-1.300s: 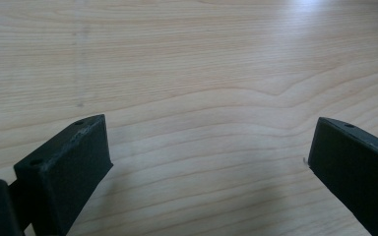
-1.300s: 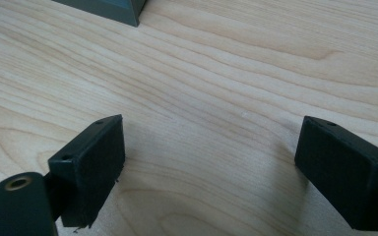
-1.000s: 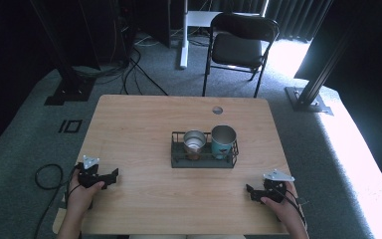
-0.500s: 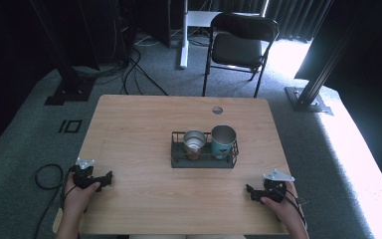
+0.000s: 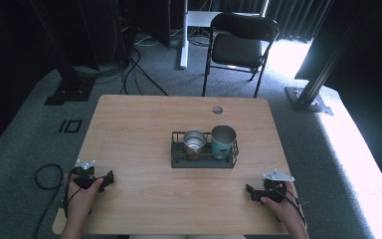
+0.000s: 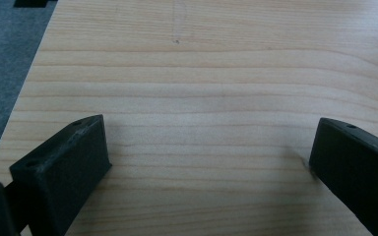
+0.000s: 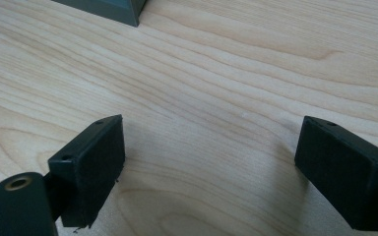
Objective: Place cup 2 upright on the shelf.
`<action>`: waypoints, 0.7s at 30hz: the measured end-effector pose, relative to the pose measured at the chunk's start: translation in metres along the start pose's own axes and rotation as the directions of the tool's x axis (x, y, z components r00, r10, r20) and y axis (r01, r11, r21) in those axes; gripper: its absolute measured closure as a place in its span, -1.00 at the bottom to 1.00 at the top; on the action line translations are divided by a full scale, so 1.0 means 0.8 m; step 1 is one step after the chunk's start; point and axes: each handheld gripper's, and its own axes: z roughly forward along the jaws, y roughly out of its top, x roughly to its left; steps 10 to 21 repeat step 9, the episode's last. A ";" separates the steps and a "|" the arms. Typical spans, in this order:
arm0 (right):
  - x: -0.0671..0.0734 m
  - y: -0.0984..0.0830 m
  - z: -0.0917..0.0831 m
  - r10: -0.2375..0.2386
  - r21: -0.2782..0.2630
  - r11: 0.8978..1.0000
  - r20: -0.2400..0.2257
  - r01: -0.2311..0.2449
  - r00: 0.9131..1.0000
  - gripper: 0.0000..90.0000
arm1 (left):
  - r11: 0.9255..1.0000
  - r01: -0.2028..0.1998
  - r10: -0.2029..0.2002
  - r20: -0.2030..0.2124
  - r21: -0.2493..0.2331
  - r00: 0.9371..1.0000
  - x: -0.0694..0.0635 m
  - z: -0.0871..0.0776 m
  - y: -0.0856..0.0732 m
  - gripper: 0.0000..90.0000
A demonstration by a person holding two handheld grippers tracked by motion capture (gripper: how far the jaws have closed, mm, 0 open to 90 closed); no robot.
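Wooden worktop (image 5: 139,124) carries a wire basket (image 5: 204,162) with 2 cups, well apart from both grippers' open, empty fingers (image 6: 61,172); the left set was just widening.

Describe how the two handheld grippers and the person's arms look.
Both the left gripper and the right gripper are black, each with two blocky rectangular jaws marked by small round holes. A grey three-cornered plate sits on top of each. Thin black cables trail back over the hands, and the forearms are bare, with no sleeves showing.

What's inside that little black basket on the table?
The black basket holds two cups: a silver cup beside a teal cup. Both look empty, though their bottoms are mostly hidden by the cup walls.
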 end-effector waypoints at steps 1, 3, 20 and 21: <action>0.000 0.000 0.000 0.000 0.000 1.000 0.000 0.000 1.000 -0.75 | 1.000 0.002 -0.002 -0.001 0.000 1.000 0.000 0.000 0.000 -0.95; 0.000 0.000 0.000 0.000 0.000 1.000 0.000 0.000 1.000 -0.75 | 1.000 0.004 -0.004 -0.002 -0.001 1.000 0.000 0.000 0.000 -0.95; 0.000 0.000 0.000 0.000 0.000 1.000 0.000 0.000 1.000 -0.75 | 1.000 0.018 -0.018 -0.016 -0.002 1.000 -0.001 0.001 0.001 -0.96; 0.000 0.000 0.000 0.000 0.000 1.000 0.000 0.000 1.000 -0.75 | 1.000 0.018 -0.018 -0.016 -0.002 1.000 -0.001 0.001 0.001 -0.96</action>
